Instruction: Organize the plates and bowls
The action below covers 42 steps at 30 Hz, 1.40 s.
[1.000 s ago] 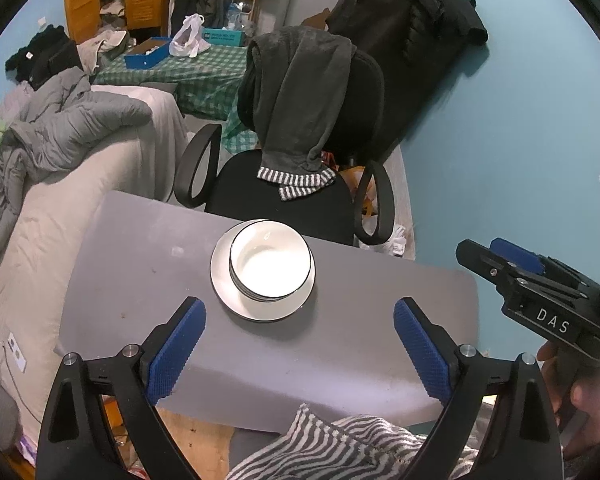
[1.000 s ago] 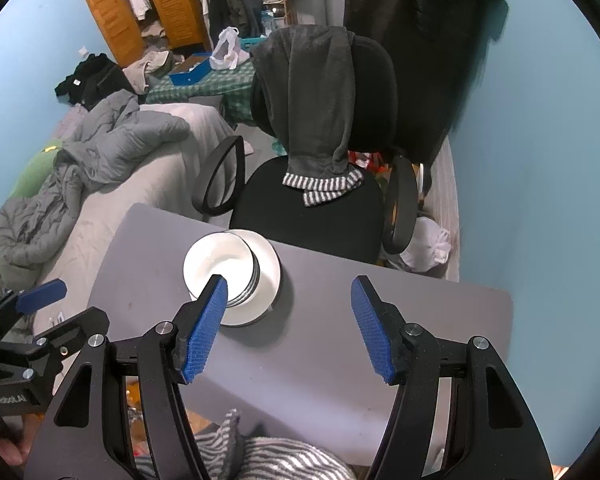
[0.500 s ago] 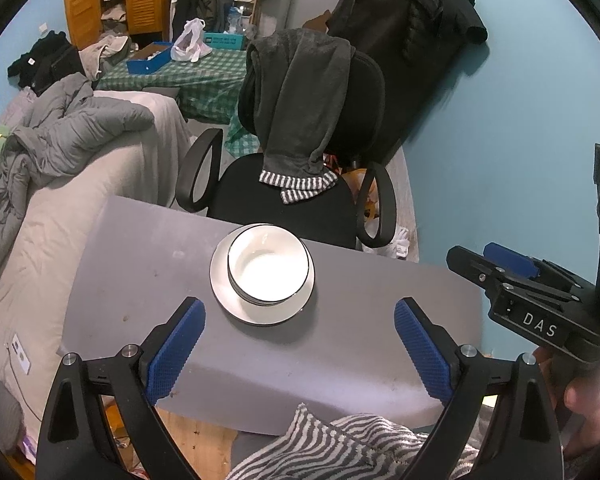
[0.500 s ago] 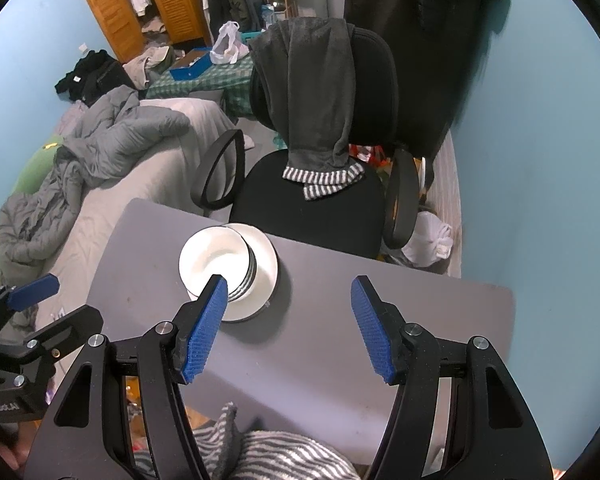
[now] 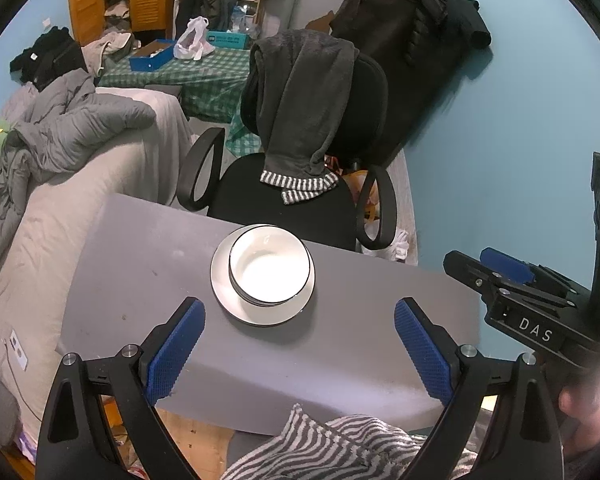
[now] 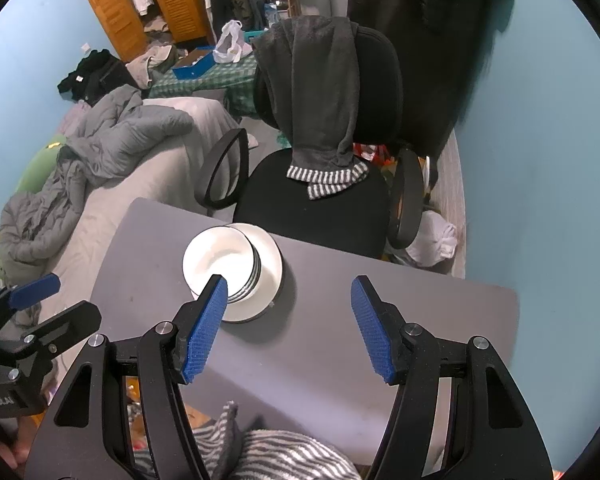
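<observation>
Stacked bowls [image 5: 271, 269] on plate [image 5: 260, 314] mid-frame at far edge of table [image 5: 140, 264], dead ahead of left tool [image 5: 296, 348], up-left of right tool [image 6: 288, 328], both tools wide apart and empty, left better lined up

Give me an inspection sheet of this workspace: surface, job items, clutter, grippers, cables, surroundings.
Surface: grey table, a few small specks on it.
Job's things: stacked white bowls sit on a white plate near the table's far edge.
Clutter: nothing else seen on the table; striped cloth lies below its near edge.
Grippers: left gripper open and empty, above the table; right gripper open and empty, its left pad overlapping the bowls in the right wrist view, contact unclear.
Cables: a thin white cord at the bedside; nothing seen on the table.
Surroundings: black office chair draped with a dark garment, bed with grey duvet, blue wall.
</observation>
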{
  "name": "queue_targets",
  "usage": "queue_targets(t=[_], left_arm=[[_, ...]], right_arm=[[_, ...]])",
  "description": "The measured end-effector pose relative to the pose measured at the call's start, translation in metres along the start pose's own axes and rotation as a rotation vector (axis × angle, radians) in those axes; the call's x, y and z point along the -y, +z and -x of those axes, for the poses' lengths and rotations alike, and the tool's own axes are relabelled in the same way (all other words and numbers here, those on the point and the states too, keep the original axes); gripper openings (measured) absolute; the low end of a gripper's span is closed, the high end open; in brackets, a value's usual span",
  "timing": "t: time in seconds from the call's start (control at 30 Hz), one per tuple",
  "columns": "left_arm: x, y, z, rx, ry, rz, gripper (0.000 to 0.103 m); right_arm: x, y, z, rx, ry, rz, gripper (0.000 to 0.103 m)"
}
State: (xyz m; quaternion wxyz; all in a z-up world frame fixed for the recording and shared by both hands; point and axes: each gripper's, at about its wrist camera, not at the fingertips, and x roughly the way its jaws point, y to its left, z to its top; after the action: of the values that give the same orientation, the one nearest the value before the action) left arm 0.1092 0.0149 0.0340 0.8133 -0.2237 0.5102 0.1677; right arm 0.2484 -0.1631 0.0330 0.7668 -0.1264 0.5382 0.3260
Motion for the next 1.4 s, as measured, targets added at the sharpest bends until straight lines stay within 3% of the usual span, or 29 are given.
queue_targets(t=[1.0,1.4], left_arm=[[-0.004,-0.005,0.006,0.012,0.072,-0.033,0.097],[-0.014,-0.011,0.012,0.03,0.06,-0.009,0.101]], right_arm=[[-0.002,0.0,0.001,-0.002,0.007,-0.007,0.063],[-0.017,-0.009,0.005,-0.008,0.011,-0.006,0.063]])
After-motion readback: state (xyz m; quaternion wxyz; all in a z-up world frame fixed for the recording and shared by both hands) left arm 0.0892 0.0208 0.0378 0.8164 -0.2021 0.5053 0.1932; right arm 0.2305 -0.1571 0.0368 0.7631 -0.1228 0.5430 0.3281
